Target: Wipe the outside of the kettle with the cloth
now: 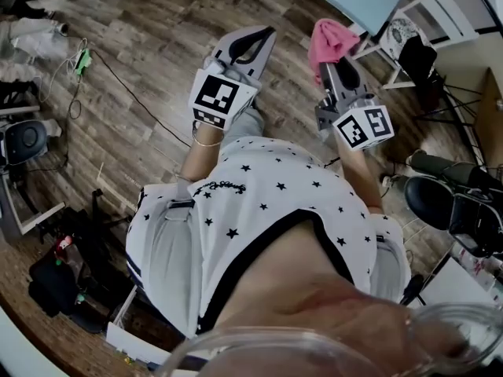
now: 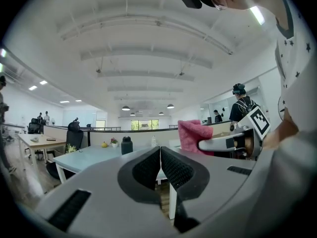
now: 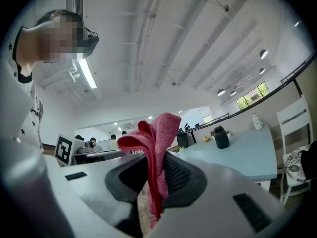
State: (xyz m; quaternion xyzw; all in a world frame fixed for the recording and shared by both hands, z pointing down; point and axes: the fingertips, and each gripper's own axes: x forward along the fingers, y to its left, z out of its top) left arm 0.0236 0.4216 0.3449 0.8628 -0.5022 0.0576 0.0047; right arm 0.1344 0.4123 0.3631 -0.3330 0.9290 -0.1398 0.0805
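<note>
The right gripper clamps the pink cloth between its fingers. The left gripper has its fingers pressed together, empty. The dark vessel, probably the kettle, stands well apart on the counter. Risk: wiping drag may pull out the narrowly pinched fold, and the kettle may tip if unsteadied.

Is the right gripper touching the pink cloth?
Touching. The right gripper view shows the right gripper with its jaws shut on the pink cloth, which sticks up between them.
</note>
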